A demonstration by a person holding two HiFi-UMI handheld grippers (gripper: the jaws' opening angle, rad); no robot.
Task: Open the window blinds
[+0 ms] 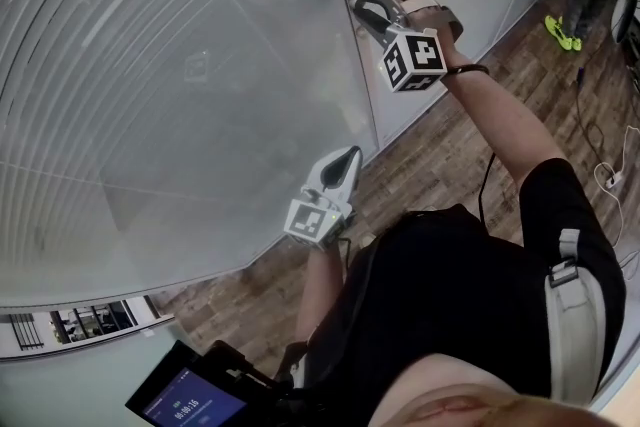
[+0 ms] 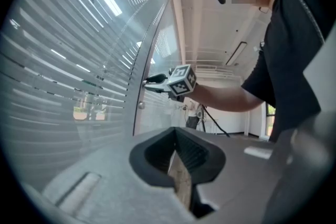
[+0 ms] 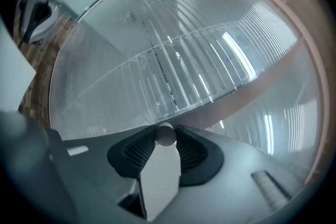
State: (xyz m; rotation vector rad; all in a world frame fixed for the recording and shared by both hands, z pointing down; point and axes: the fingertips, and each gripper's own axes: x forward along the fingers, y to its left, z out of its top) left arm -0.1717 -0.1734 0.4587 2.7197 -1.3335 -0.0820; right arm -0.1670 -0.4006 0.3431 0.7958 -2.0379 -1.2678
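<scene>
Closed grey window blinds [image 1: 150, 95] hang behind glass on my left. My right gripper [image 1: 357, 5] reaches to the vertical frame at the glass edge. In the right gripper view its pads [image 3: 142, 150] press from both sides on a small round white knob [image 3: 166, 135], with the slats [image 3: 173, 71] beyond. My left gripper [image 1: 352, 155] hangs lower, close to the glass, with its fingers together and nothing between them. The left gripper view shows those jaws [image 2: 176, 136] met at the tips and the right gripper [image 2: 149, 81] up at the frame.
Another small knob [image 2: 140, 105] sits on the frame below the right gripper. Wooden floor [image 1: 440, 155] runs along the glass wall. Cables [image 1: 600, 165] lie at the right, and a person with bright green shoes [image 1: 565, 33] stands further back. A device with a lit screen [image 1: 190, 400] is at my chest.
</scene>
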